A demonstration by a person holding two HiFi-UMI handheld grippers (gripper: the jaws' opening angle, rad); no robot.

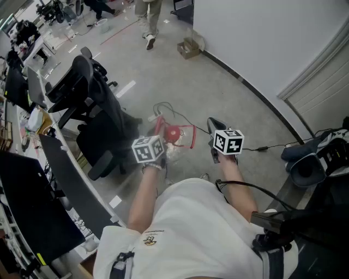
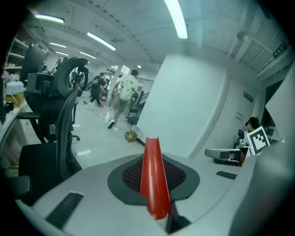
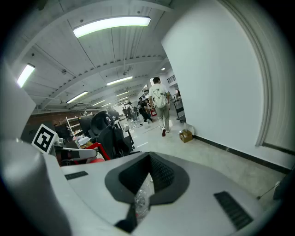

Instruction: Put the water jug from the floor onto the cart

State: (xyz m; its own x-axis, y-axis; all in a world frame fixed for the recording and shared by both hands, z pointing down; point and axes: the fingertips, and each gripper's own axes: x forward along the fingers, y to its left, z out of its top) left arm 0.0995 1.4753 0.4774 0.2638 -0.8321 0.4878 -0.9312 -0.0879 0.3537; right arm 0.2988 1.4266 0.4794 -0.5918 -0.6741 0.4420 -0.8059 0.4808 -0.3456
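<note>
The water jug (image 1: 175, 146) is clear with a red cap (image 1: 172, 132) and a red handle frame (image 1: 188, 136); in the head view it sits between my two grippers, low over the grey floor. My left gripper (image 1: 158, 136) is at its left side. In the left gripper view that gripper (image 2: 156, 186) is shut on the red handle strip (image 2: 153, 175). My right gripper (image 1: 214, 131) is at the jug's right side. In the right gripper view that gripper (image 3: 143, 193) is shut on crinkled clear plastic (image 3: 141, 200) of the jug. No cart is identifiable.
A black office chair (image 1: 90, 103) and a long desk (image 1: 54, 163) stand to the left. Cables (image 1: 163, 109) trail on the floor beyond the jug. A cardboard box (image 1: 188, 48) lies by the white wall (image 1: 262, 43). A person (image 1: 148, 16) walks away. Dark equipment (image 1: 316, 158) is on the right.
</note>
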